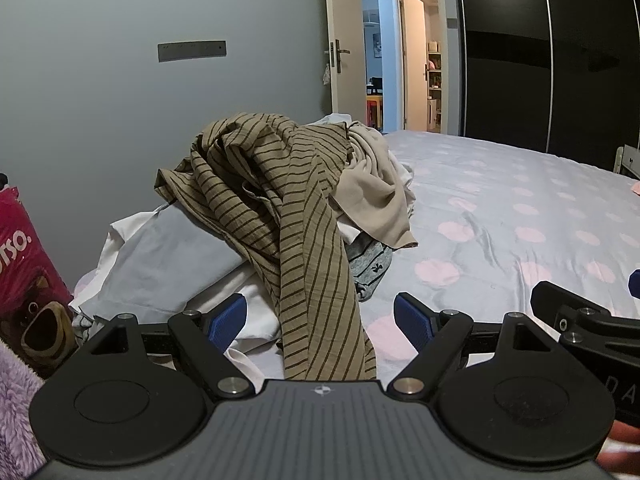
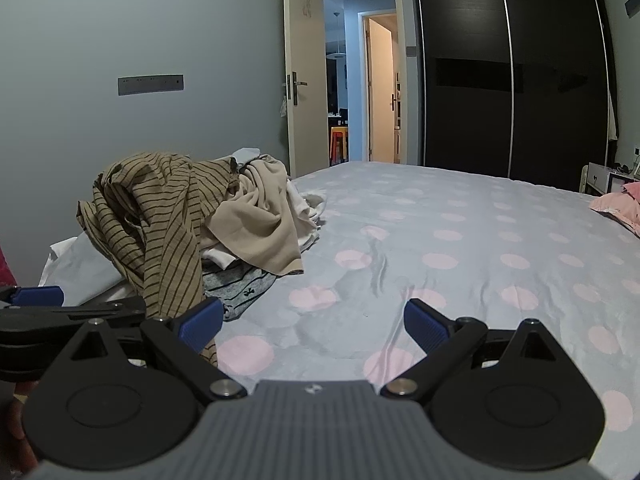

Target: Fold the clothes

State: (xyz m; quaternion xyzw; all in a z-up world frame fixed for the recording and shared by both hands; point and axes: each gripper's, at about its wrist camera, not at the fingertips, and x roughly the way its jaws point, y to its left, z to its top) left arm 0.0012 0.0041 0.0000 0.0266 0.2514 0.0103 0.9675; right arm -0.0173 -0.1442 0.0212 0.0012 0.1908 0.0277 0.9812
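From the left wrist, the left gripper (image 1: 320,320) stood wide open and held nothing. A hanging length of the striped shirt (image 1: 304,216) dropped down between its blue pads (image 1: 412,318), but neither pad pressed on it. The shirt topped a pile of clothes (image 1: 368,184) heaped on the bed (image 1: 520,216), just ahead of the gripper and a little to its left. A red bag (image 1: 24,264) stood at the far left edge.

From the right wrist, the right gripper (image 2: 314,322) was also spread wide and empty, with only the dotted bed cover between its pads. The striped shirt (image 2: 160,216) and the pile lay ahead to the left, the shirt's tail hanging just behind the left pad (image 2: 200,324). The left gripper (image 2: 48,308) showed at the left edge.
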